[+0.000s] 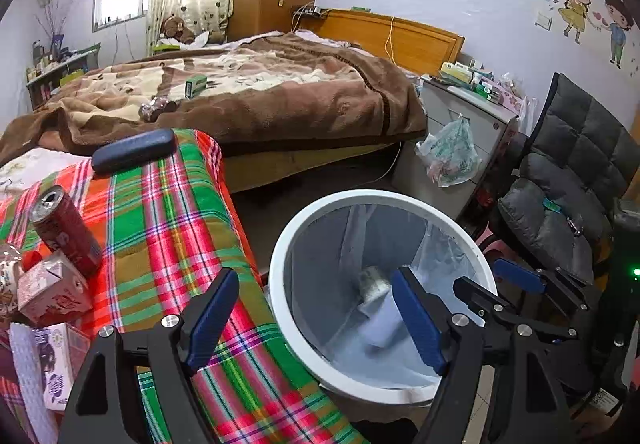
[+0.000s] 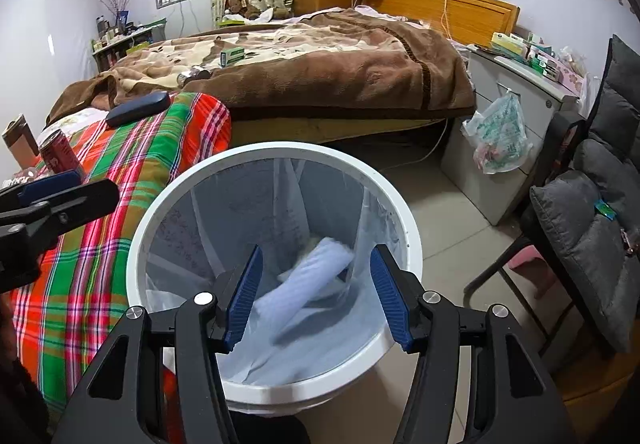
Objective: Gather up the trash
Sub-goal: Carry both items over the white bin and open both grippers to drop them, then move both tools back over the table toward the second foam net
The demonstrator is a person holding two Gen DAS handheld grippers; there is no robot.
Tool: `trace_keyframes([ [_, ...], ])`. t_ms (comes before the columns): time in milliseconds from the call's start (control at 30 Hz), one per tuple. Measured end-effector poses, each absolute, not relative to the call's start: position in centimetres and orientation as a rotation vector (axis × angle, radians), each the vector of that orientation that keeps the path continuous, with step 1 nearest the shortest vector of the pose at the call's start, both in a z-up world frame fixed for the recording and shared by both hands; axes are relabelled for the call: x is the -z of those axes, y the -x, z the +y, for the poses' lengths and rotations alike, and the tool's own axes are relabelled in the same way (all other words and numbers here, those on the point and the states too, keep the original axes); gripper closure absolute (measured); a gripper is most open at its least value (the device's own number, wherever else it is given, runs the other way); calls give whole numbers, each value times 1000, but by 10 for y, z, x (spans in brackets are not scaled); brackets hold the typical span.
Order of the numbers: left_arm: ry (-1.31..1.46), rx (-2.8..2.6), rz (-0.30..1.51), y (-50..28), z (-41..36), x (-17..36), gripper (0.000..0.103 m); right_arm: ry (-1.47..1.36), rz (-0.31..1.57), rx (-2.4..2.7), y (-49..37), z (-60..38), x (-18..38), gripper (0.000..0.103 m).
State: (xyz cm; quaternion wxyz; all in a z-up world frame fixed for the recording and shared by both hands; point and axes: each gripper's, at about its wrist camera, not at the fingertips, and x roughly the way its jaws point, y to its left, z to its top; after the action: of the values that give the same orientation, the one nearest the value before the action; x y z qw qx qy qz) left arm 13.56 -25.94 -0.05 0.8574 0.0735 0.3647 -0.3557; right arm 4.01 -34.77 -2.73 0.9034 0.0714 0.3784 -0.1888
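Over a white bin lined with a clear bag, the right gripper hangs with its blue fingers spread and nothing between them. Below, inside the bin, a pale bluish-white piece of trash shows only as a motion-blurred smear; whether it is paper, cloth or a packet cannot be made out, nor whether it has come to rest on the bottom. In the left wrist view the same blur lies beside a second, greyish item that is also too indistinct to name.

The left gripper is likewise released and empty, one finger over the plaid cloth at its edge nearest the bin, the other in front of the bin's mouth. Its far side is partly covered by the right gripper's black frame.

At the left edge of the plaid cloth stand an opened red can, a small pink carton touching its base, and a printed packet cut off by the frame; more clutter there is cropped and unreadable. A dark case lies at the cloth's far edge, against the brown blanket on the bed.
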Motion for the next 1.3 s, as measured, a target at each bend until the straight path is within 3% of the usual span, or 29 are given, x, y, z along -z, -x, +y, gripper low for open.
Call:
trace_keyframes([
  [900, -47, 499, 665, -113, -116, -37, 22, -142, 680, 218, -49, -270, 5, 45],
  [1300, 11, 328, 697, -128, -26, -18, 22, -111, 693, 82, -69, -223, 10, 45],
])
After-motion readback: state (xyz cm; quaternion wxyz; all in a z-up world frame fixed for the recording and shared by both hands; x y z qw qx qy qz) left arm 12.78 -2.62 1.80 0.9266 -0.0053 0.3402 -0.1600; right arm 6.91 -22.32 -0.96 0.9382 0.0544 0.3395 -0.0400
